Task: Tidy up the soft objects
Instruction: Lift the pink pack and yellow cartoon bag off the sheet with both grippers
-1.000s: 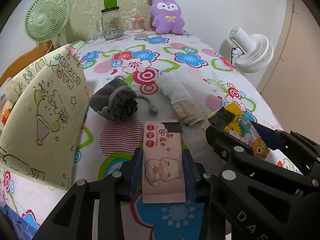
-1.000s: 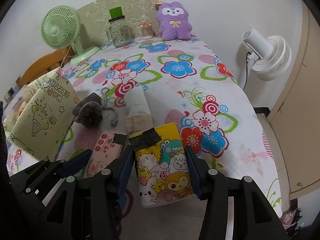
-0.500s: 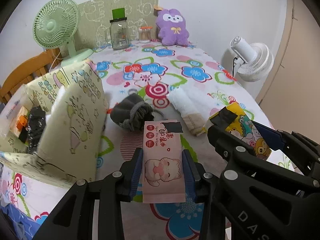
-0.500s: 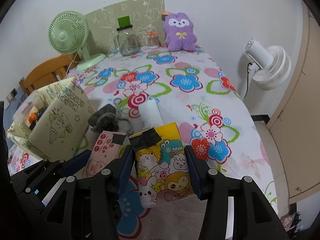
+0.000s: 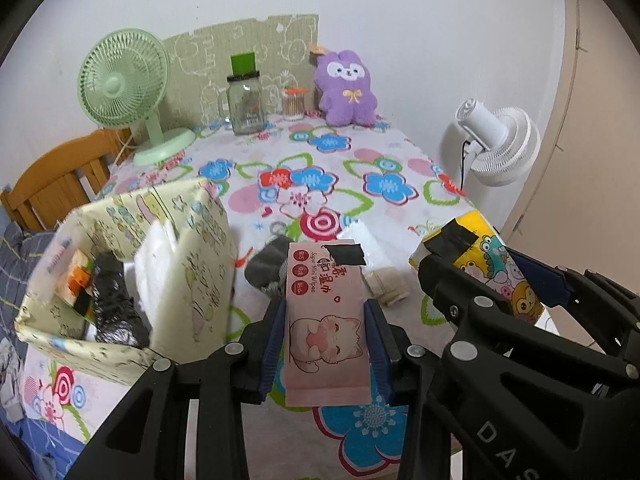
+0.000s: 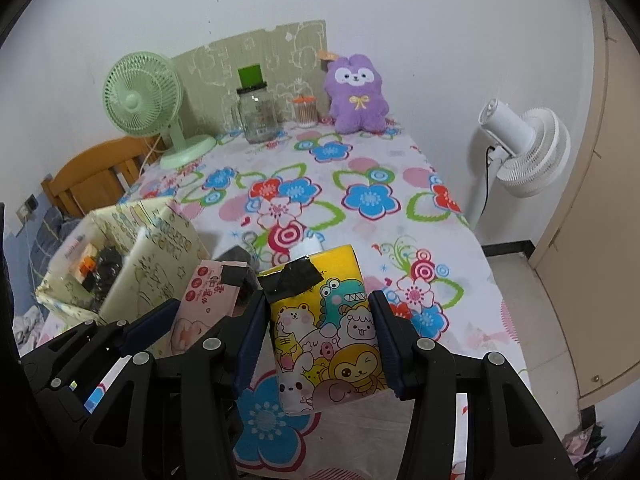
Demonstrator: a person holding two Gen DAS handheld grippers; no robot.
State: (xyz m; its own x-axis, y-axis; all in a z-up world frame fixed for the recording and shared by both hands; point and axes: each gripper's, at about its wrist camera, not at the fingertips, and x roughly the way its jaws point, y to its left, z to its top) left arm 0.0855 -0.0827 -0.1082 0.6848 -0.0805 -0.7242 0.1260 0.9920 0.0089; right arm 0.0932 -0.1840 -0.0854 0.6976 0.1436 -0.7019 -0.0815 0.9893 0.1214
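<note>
My left gripper point(image 5: 326, 340) is shut on a pink pack of wet wipes point(image 5: 326, 320) with a cat drawing, held above the flowered tablecloth point(image 5: 312, 184). My right gripper point(image 6: 320, 340) is shut on a yellow tissue pack point(image 6: 328, 332) printed with cartoon animals. Each pack carries a patch of black tape. In the left wrist view the right gripper point(image 5: 500, 280) stands close at the right with its yellow pack point(image 5: 492, 264). A pale yellow storage box point(image 5: 120, 272) stands open at the left. A grey knitted pouch point(image 5: 266, 268) and a rolled white towel point(image 5: 374, 260) lie on the table behind the wipes.
At the table's far end stand a green desk fan point(image 5: 124, 88), a glass jar with a green lid point(image 5: 245, 100), a small cotton swab jar point(image 5: 294, 104) and a purple plush toy point(image 5: 346, 88). A white floor fan point(image 5: 500, 140) is off the right edge; a wooden chair point(image 5: 56, 184) at the left.
Both grippers have risen with their packs, side by side. The table looks farther below, and the inside of the storage box has come into view.
</note>
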